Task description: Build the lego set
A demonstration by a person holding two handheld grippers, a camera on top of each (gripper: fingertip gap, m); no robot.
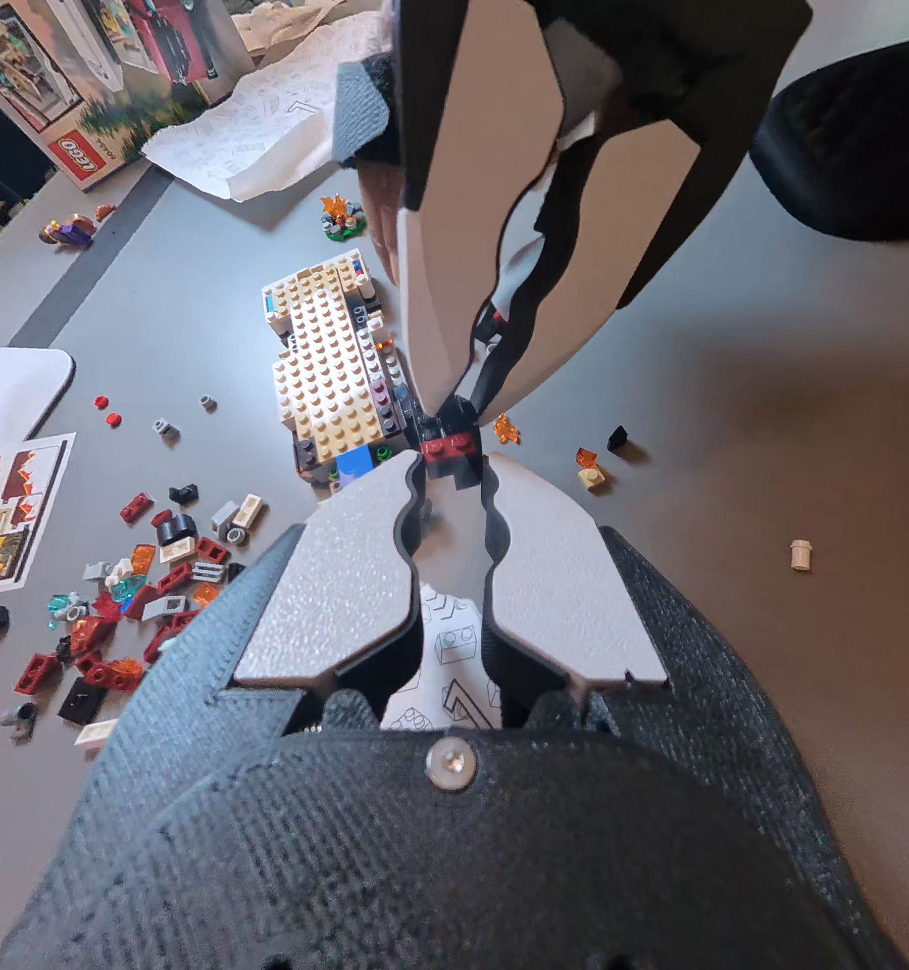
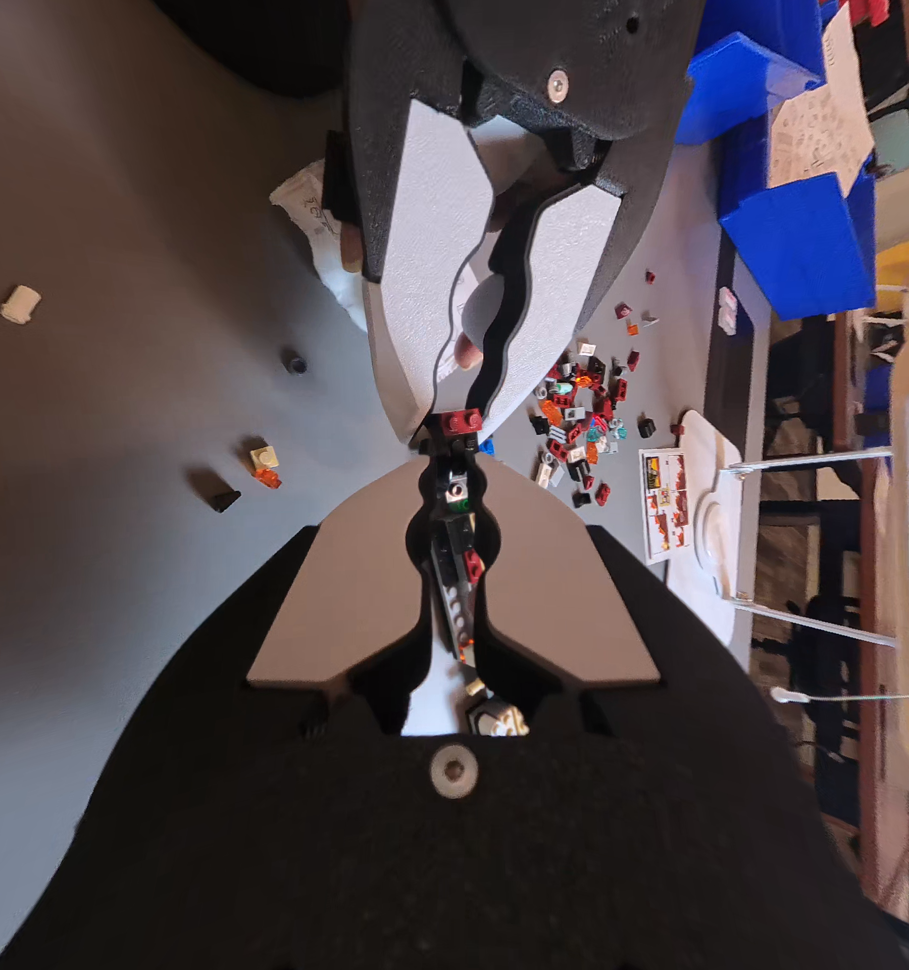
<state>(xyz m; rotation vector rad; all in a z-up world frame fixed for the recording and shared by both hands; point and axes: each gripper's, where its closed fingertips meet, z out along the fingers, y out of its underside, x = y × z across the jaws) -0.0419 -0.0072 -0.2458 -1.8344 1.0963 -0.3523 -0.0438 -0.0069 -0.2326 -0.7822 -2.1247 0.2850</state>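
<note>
Meeting tip to tip above the grey desk (image 1: 704,399), the two tools work on one small brick cluster (image 1: 450,446), black with a dark red two-stud plate across it. The left tool (image 1: 451,462) has its fingers on either side of the cluster's near end, narrowly apart, and they appear to press on its black sides. The right tool (image 1: 455,407) comes from the far side with its tips drawn in on the black piece at the top of the cluster; in its own view the right tool (image 2: 450,462) shows black, grey and dark red bricks running back between its fingers, clamped there.

Just left of the cluster stands a tan and white studded build (image 1: 331,367) with a blue piece at its near edge. A clear orange flame piece (image 1: 506,428) lies just right of the tips, and further right sit a tan plate with an orange piece (image 1: 591,472) and a small black slope (image 1: 617,438). Loose red, black and orange bricks (image 1: 143,593) are scattered to the left, beside a sticker sheet (image 1: 11,509). A tan cylinder piece (image 1: 801,554) lies alone, well apart to the right.
</note>
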